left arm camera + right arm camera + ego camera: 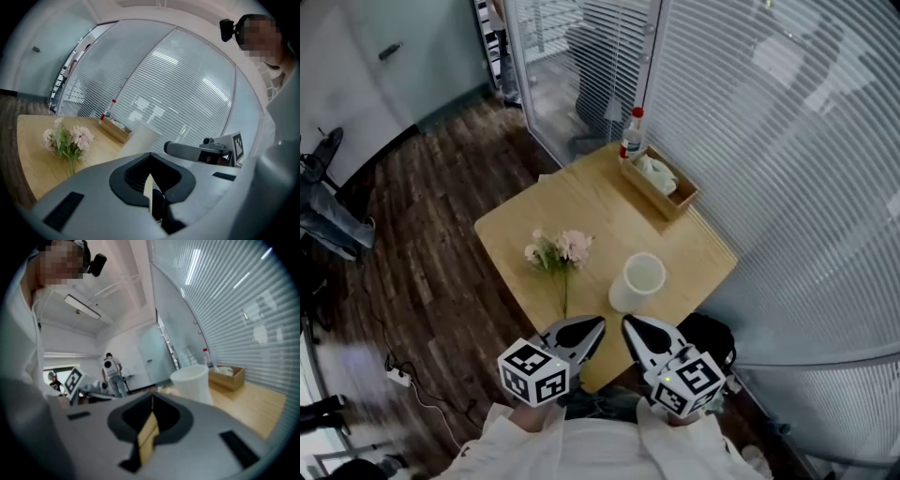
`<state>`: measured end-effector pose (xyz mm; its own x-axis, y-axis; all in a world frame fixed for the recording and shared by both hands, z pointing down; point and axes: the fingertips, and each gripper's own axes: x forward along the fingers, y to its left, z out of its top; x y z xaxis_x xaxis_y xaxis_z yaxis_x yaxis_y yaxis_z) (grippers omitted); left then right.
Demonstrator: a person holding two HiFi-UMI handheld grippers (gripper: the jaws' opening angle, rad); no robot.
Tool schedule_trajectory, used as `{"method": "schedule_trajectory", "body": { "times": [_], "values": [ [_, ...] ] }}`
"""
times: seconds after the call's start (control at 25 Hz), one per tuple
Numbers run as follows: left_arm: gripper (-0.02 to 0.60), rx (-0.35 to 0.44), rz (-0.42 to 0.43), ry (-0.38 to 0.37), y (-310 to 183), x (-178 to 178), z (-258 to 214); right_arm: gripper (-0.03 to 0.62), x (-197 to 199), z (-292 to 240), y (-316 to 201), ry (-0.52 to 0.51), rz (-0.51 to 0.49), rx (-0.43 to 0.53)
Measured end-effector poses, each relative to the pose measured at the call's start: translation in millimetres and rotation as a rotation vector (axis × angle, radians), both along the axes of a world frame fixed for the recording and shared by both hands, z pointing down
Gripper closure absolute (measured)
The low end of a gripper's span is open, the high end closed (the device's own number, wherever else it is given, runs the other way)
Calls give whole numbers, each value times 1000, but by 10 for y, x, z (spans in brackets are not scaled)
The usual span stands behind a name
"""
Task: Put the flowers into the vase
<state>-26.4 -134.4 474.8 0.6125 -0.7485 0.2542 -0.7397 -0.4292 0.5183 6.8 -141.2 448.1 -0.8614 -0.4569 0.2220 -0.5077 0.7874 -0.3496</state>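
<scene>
In the head view, the flowers (559, 249) are seen lying on the table (581, 197) near the upright white vase (639, 279), with the left tool (586, 330) and right tool (639, 334) held at the near edge. In the left gripper view, the left tool is shown pressed together and empty; it would need to be spread before the stems are pinched low. In the right gripper view, the right tool is likewise shown closed on nothing.

The vase (639, 281) stands on the table (600, 202). The flowers (559, 250) lie left of the vase, apart from it. The box (654, 194) sits beyond the vase, and the bottle (632, 134) stands farther still. The left gripper (596, 325) and the right gripper (630, 326) are side by side on the near side of the vase.
</scene>
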Motion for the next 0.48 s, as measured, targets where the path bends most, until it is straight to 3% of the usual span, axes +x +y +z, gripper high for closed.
{"method": "schedule_trajectory", "body": {
  "times": [0.48],
  "values": [
    [574, -70, 27, 29, -51, -241, 44, 580, -262, 0, -40, 2, 6, -32]
  ]
}}
